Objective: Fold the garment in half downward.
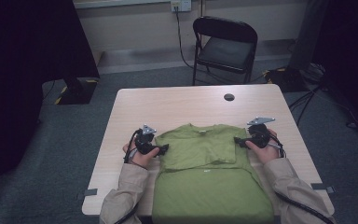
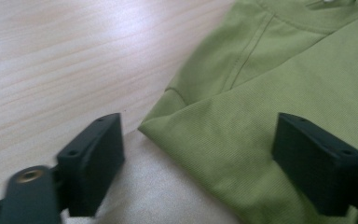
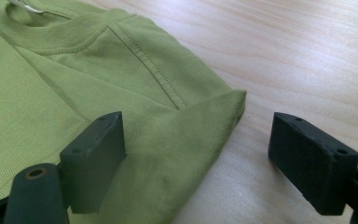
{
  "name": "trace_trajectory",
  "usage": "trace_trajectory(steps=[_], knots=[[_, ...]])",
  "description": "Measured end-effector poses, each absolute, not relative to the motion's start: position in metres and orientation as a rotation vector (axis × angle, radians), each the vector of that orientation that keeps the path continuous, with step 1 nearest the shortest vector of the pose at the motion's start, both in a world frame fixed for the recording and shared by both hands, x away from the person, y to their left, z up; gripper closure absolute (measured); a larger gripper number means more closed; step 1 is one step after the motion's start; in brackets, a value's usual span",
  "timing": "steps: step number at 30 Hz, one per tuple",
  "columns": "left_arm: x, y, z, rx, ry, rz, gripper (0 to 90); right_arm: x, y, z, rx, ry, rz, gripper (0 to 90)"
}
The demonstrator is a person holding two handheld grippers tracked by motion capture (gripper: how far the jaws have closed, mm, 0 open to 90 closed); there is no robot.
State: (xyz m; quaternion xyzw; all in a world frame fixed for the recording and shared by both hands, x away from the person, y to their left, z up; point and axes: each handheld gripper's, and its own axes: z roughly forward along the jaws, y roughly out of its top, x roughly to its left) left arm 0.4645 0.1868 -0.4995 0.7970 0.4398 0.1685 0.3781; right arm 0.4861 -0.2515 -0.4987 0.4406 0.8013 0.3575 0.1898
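With the left claw [image 1: 161, 149] and right claw [image 1: 238, 141] both wide open and empty, straddling the side folds of the green T-shirt [image 1: 205, 154] on the desk [image 1: 177, 105], closing shallow risks pinching only the top layer, undoing the fold.

A shirt [image 1: 205, 158] lies on the counter [image 1: 177, 105] before me, its collar toward the far edge and its lower part hanging over the near edge. My left tool [image 1: 161, 149] sits at the shirt's left folded edge, my right tool [image 1: 239, 141] at its right folded edge. Behind the counter, a chair [image 1: 224, 46] stands on the floor.
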Motion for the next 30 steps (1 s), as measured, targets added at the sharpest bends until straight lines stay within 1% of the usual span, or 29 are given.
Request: trace_trajectory(steps=[2, 4, 6, 7, 10, 12, 14, 19, 21, 23, 25, 30], knots=[[0.465, 0.188, -0.499, 2.001, 1.152, 0.432, 23.8, 0.486, -0.251, -0.499, 1.232, 2.254, 1.010, 20.6], [0.465, 0.188, -0.499, 1.978, 1.163, 0.431, 35.2, 0.485, -0.251, -0.498, 1.224, 2.247, 1.023, 29.2], [0.466, 0.187, -0.499, 1.967, 1.180, 0.442, 43.8, 0.483, -0.249, -0.498, 1.219, 2.242, 1.043, 39.2], [0.467, 0.188, -0.499, 1.962, 1.185, 0.440, 45.7, 0.483, -0.249, -0.498, 1.223, 2.237, 1.049, 42.2], [0.468, 0.189, -0.499, 1.957, 1.186, 0.438, 52.0, 0.484, -0.249, -0.498, 1.246, 2.223, 1.057, 46.5], [0.469, 0.189, -0.499, 1.951, 1.183, 0.418, 57.1, 0.486, -0.250, -0.498, 1.260, 2.214, 1.066, 52.2], [0.469, 0.190, -0.499, 1.942, 1.178, 0.398, 61.8, 0.487, -0.253, -0.497, 1.285, 2.207, 1.088, 54.4], [0.468, 0.189, -0.499, 1.928, 1.190, 0.372, 70.5, 0.489, -0.257, -0.497, 1.295, 2.204, 1.100, 62.2], [0.468, 0.189, -0.499, 1.922, 1.198, 0.363, 73.3, 0.488, -0.256, -0.497, 1.276, 2.204, 1.076, 63.5], [0.468, 0.188, -0.499, 1.917, 1.204, 0.346, 79.3, 0.487, -0.255, -0.497, 1.268, 2.204, 1.069, 67.2], [0.467, 0.185, -0.498, 1.930, 1.201, 0.362, 81.8, 0.487, -0.254, -0.497, 1.262, 2.212, 1.078, 73.6], [0.464, 0.176, -0.494, 2.008, 1.170, 0.446, 84.0, 0.486, -0.252, -0.497, 1.271, 2.216, 1.091, 81.1]])
